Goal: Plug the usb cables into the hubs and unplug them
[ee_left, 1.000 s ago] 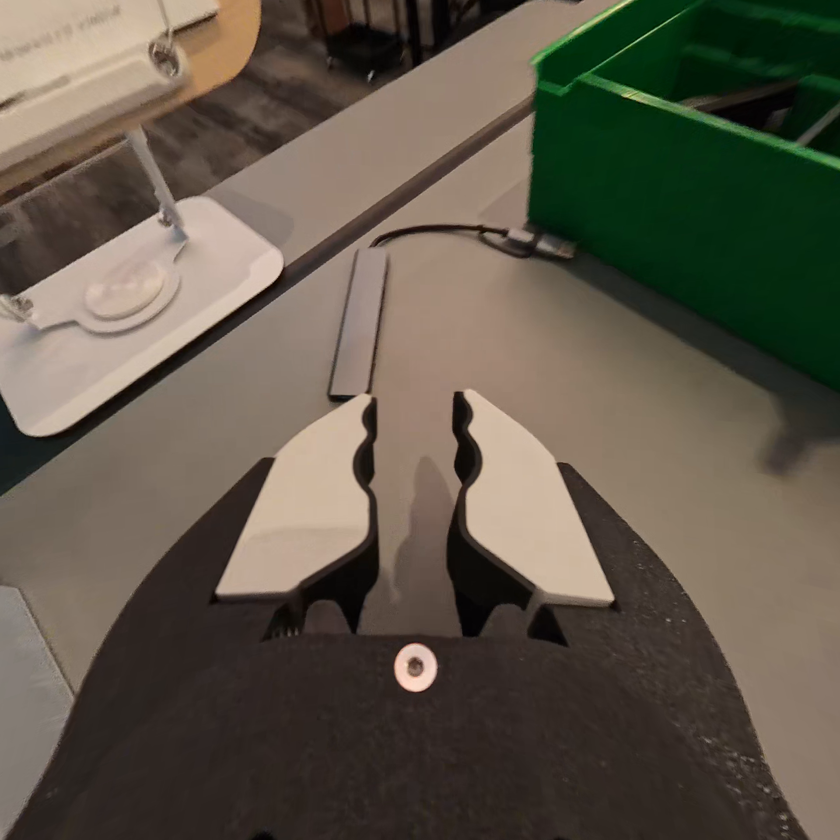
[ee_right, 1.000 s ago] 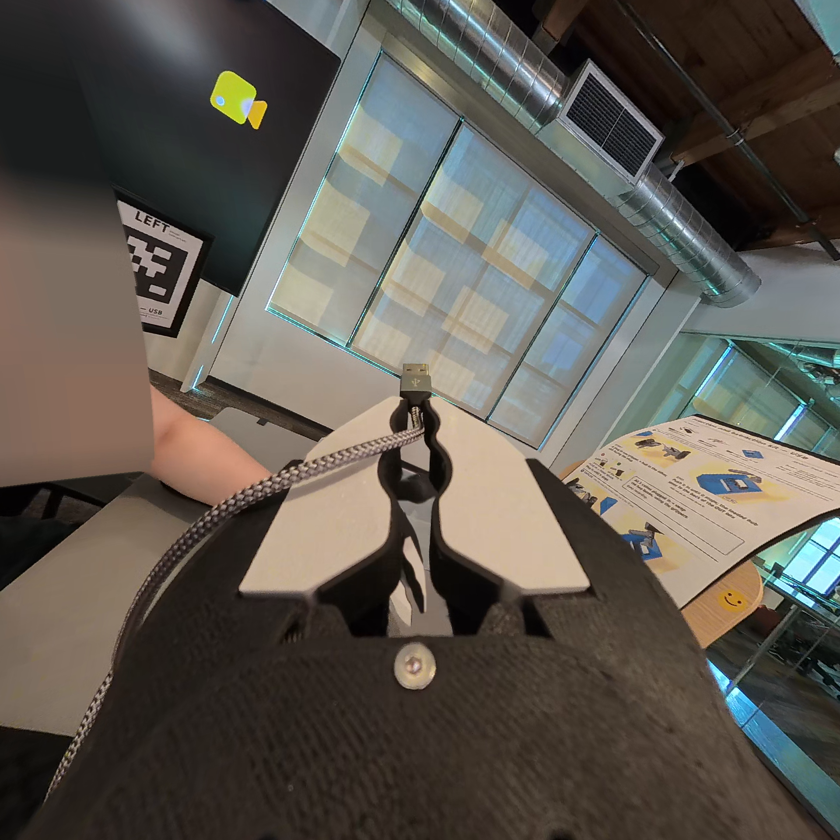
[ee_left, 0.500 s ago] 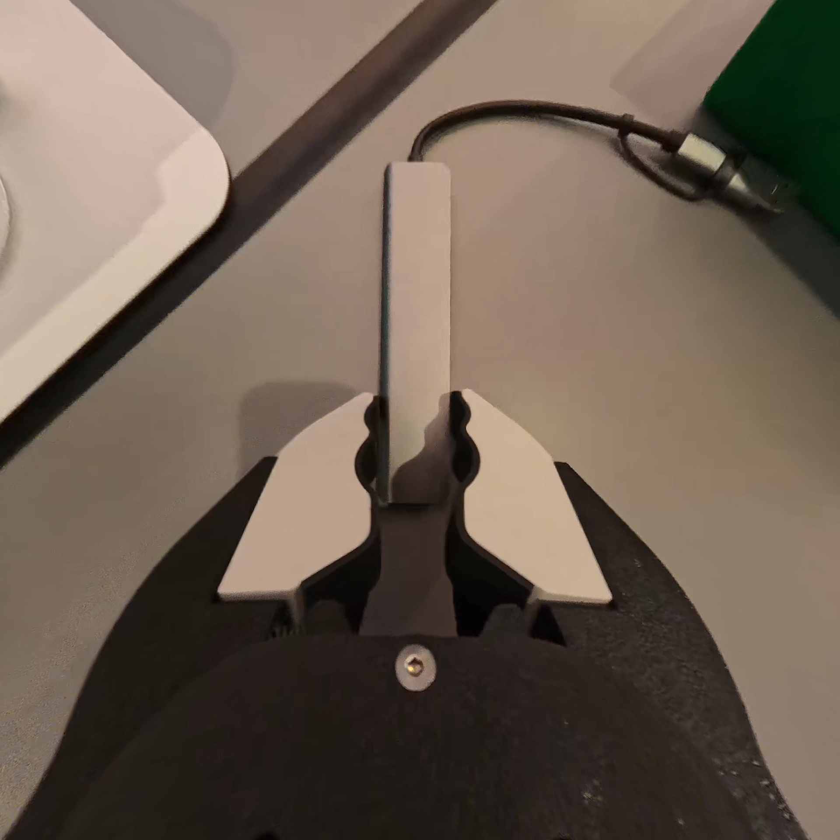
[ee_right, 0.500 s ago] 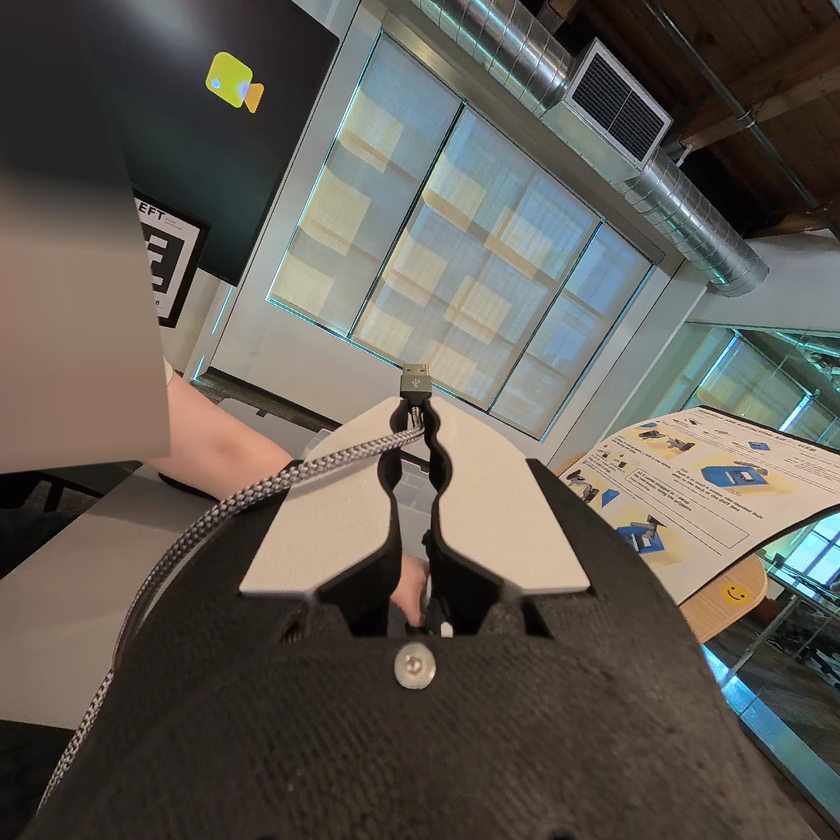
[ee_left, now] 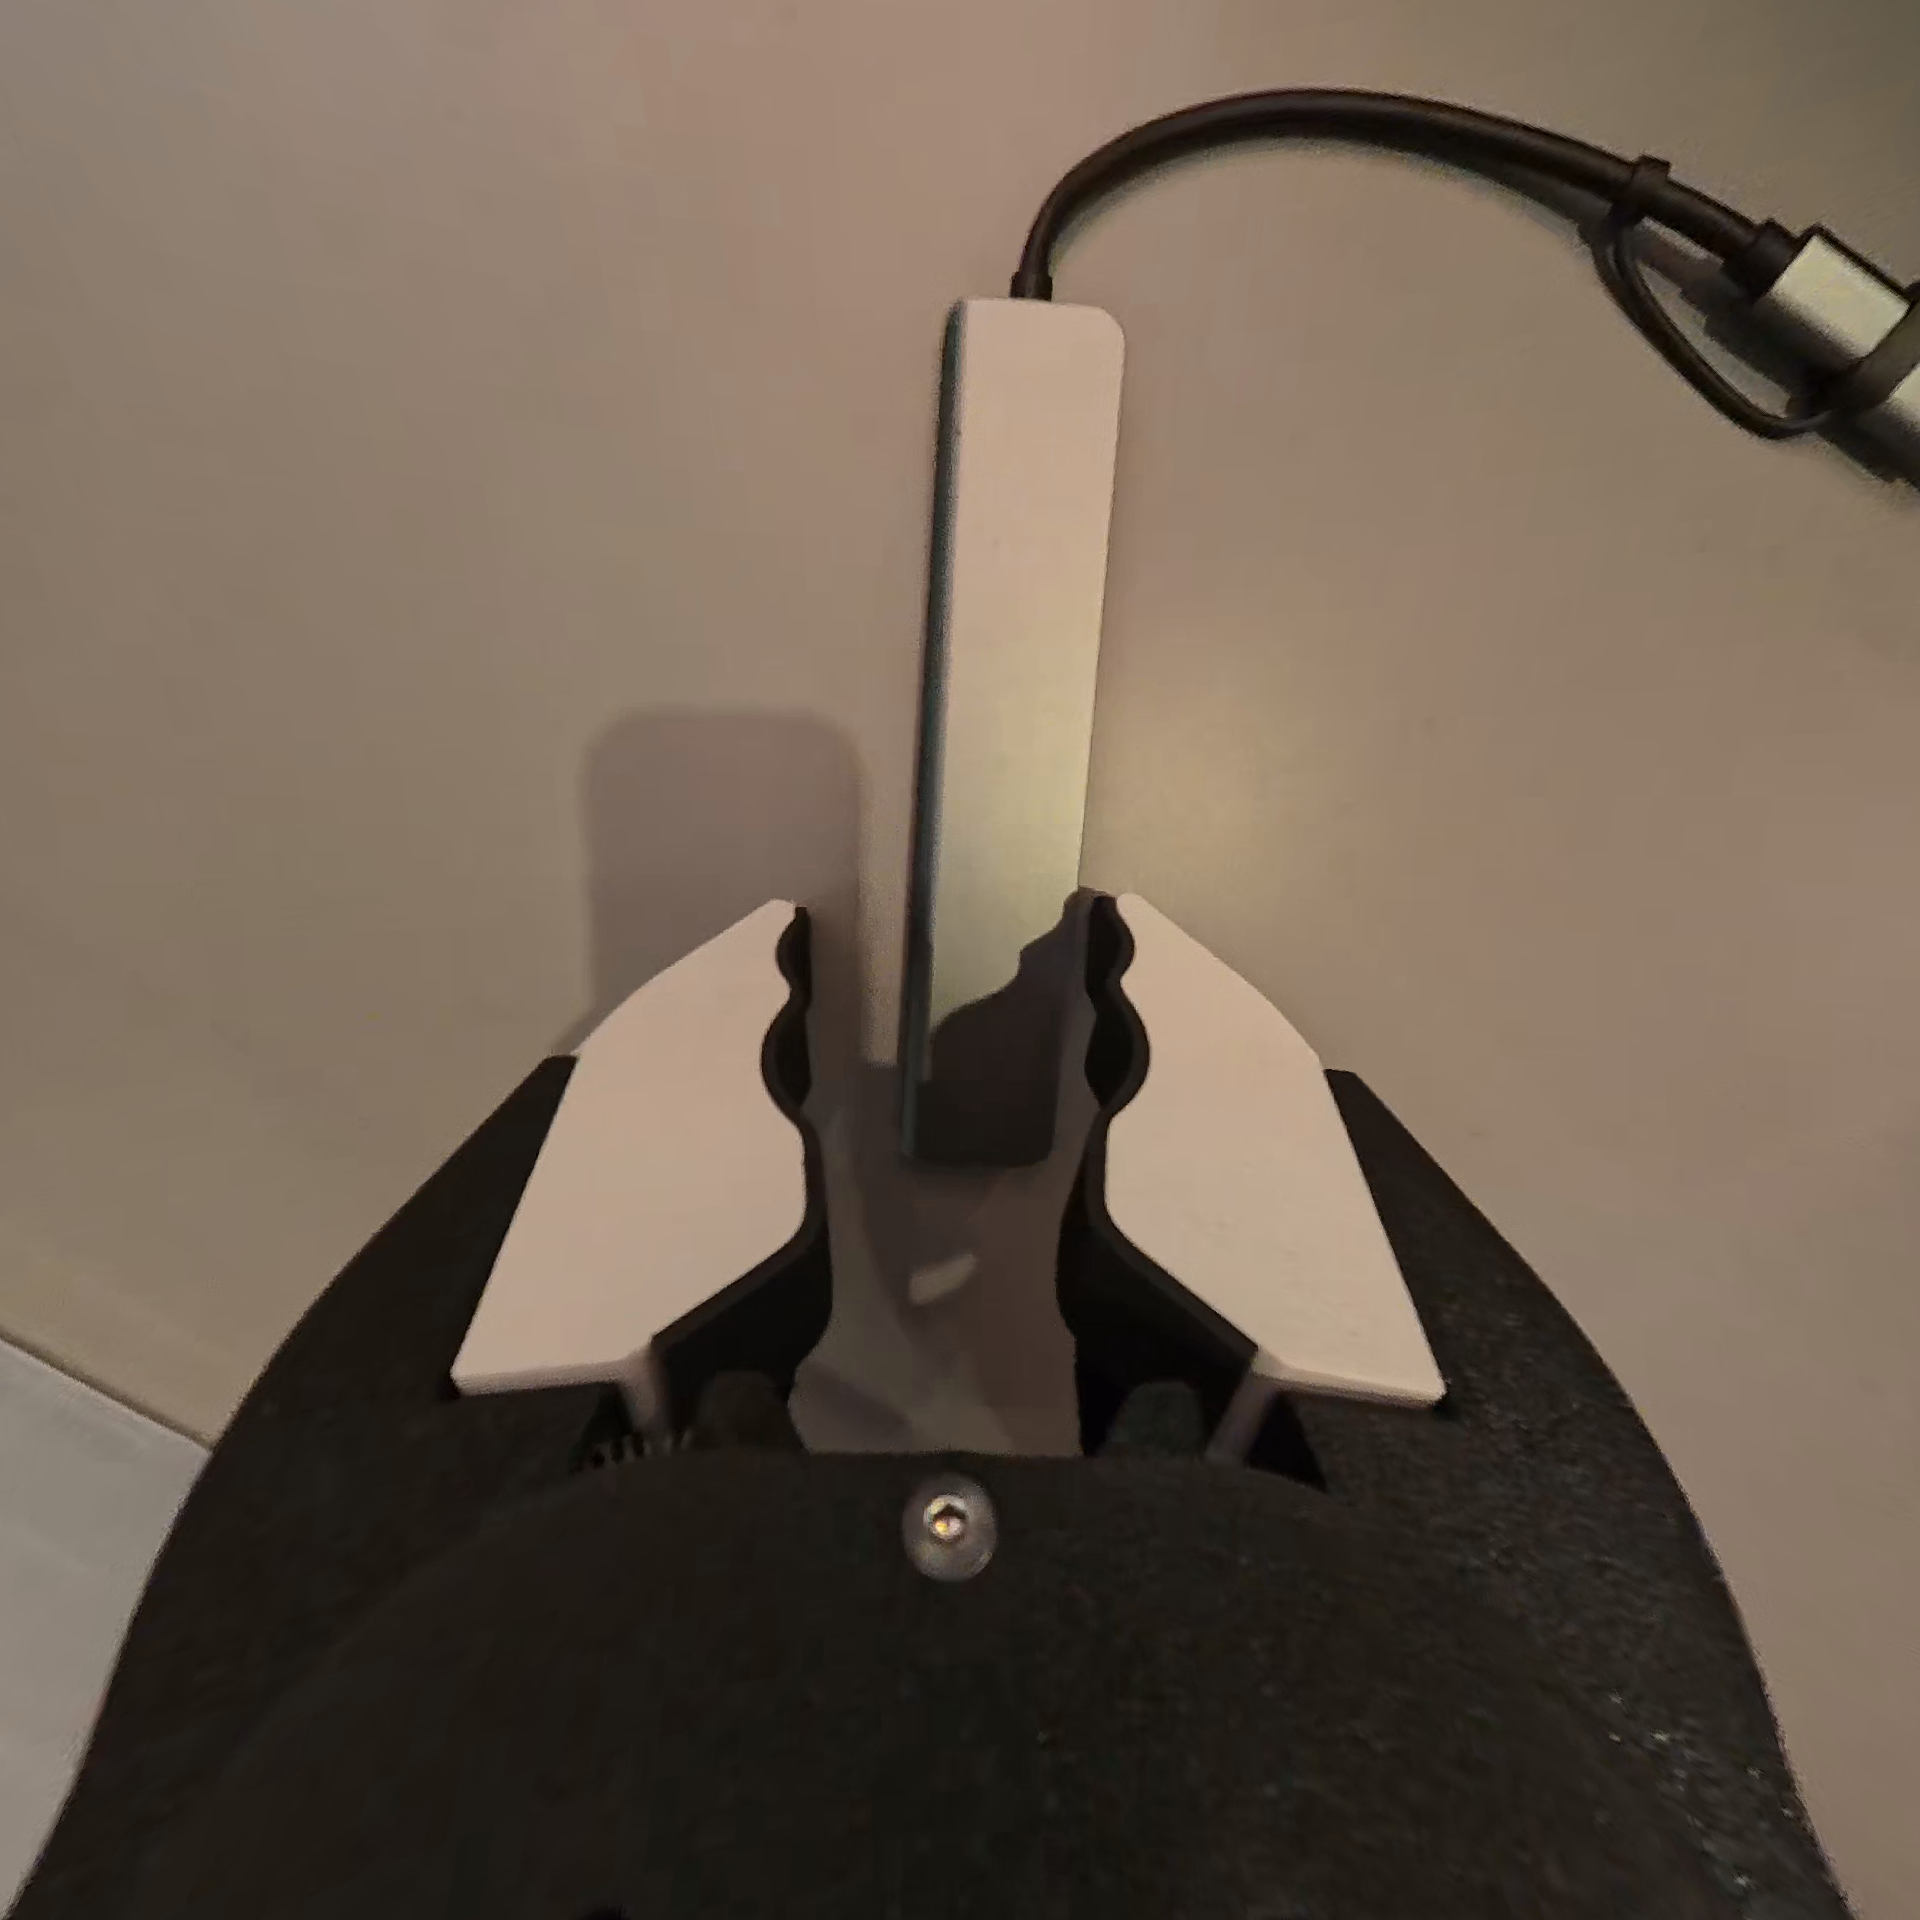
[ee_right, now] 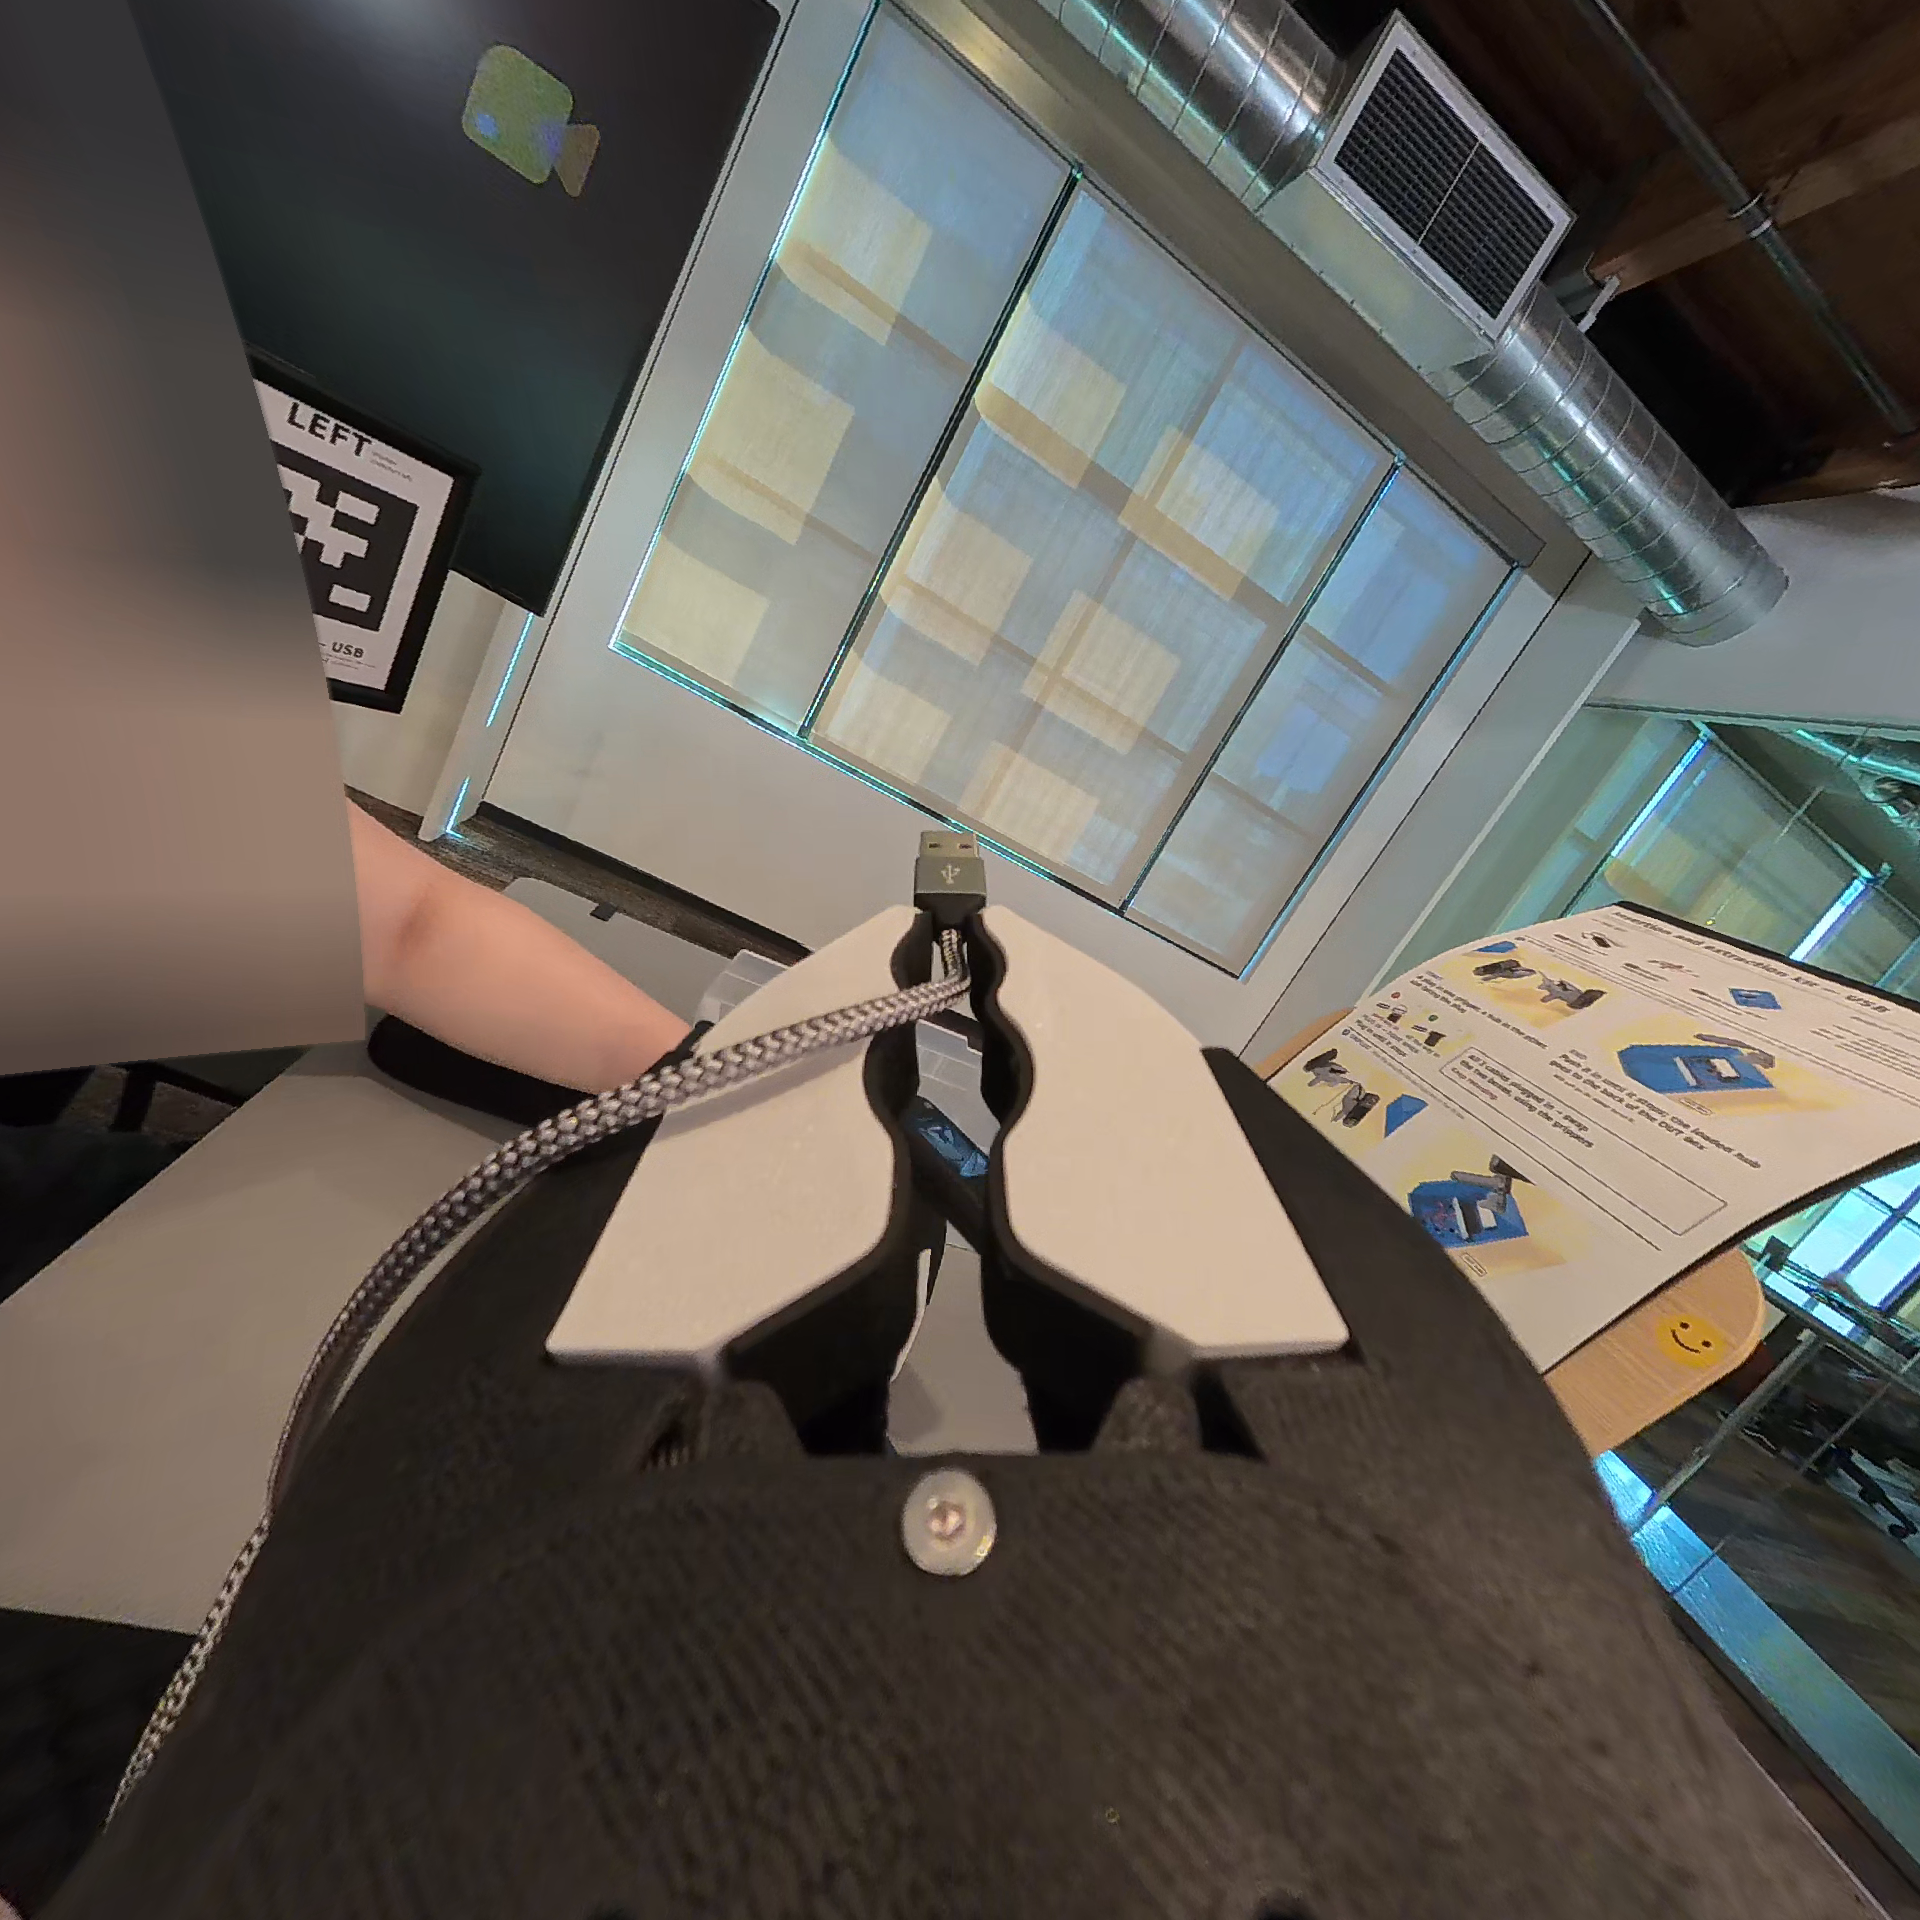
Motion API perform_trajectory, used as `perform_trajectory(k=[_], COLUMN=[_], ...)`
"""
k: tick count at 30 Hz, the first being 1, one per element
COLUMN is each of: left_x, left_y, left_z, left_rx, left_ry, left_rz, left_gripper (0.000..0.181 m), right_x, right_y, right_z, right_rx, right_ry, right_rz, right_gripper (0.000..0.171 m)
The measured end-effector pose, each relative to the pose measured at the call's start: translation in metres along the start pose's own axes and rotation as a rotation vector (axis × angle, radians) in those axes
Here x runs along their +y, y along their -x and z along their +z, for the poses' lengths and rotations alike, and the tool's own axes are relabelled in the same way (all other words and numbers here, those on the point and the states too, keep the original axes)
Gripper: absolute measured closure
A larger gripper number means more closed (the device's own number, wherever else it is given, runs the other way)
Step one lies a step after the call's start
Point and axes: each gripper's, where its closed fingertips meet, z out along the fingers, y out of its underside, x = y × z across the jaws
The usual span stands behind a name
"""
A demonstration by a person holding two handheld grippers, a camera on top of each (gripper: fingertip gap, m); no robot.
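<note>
A slim grey USB hub (ee_left: 1013, 665) lies flat on the grey table (ee_left: 416, 416), its near end between the fingers of my left gripper (ee_left: 945, 920). The jaws are open; the right finger is close to the hub's edge, with a gap on the left. The hub's black lead (ee_left: 1299, 125) curves off to the upper right to a metal connector (ee_left: 1122, 301). My right gripper (ee_right: 948, 920) is shut on a braided grey USB cable (ee_right: 623, 1091) just behind its plug (ee_right: 948, 868), which points up and away, well off the table.
In the right wrist view a person's forearm (ee_right: 499, 966) reaches across the table at left. A curved instruction sheet (ee_right: 1621, 1091) on a wooden stand is at right. Windows, a dark screen and ceiling ducts fill the background. A pale surface edge (ee_left: 62, 1455) shows at lower left. The tips of one gripper are about 45 cm away from the tips of the other.
My left gripper has moved forward and down over the hub, whose near end now sits deeper between wider-open fingers. My right gripper holds the plug as before, tilting slightly.
</note>
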Motion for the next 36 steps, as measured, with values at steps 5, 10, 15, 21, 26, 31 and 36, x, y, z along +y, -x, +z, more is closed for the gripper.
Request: perform_trajectory(k=[5,10,15,21,26,31,36], left_x=[-0.007,-0.012,-0.013,-0.029,-0.04,-0.061,-0.097], left_y=[-0.001,-0.005,-0.013,-0.059,-0.1,-0.102,-0.071], left_z=[0.003,0.005,0.001,-0.018,-0.051,-0.093,-0.147], left_rx=[0.014,0.022,0.188,0.698,1.072,1.077,0.762], left_ry=[-0.067,-0.082,-0.002,-0.101,-0.21,-0.448,-0.719], left_rz=[0.044,0.092,-0.075,-0.394,-0.52,-0.432,-0.256], left_gripper=[0.131,0.152,0.152,0.152,0.153,0.153,0.153], right_x=[-0.001,0.0,0.003,0.008,0.01,0.015,0.019], right_y=[0.0,-0.003,-0.004,-0.005,-0.007,-0.01,-0.015], right_z=[-0.003,-0.007,-0.005,0.0,0.001,0.007,0.028], right_rx=[0.008,0.017,0.015,0.006,0.009,0.016,0.044], right_ry=[-0.005,-0.01,-0.001,0.017,0.022,0.045,0.084], right_rz=[-0.004,0.002,0.012,0.017,0.025,0.032,0.015], right_gripper=[0.164,0.164,0.164,0.164,0.164,0.164,0.164])
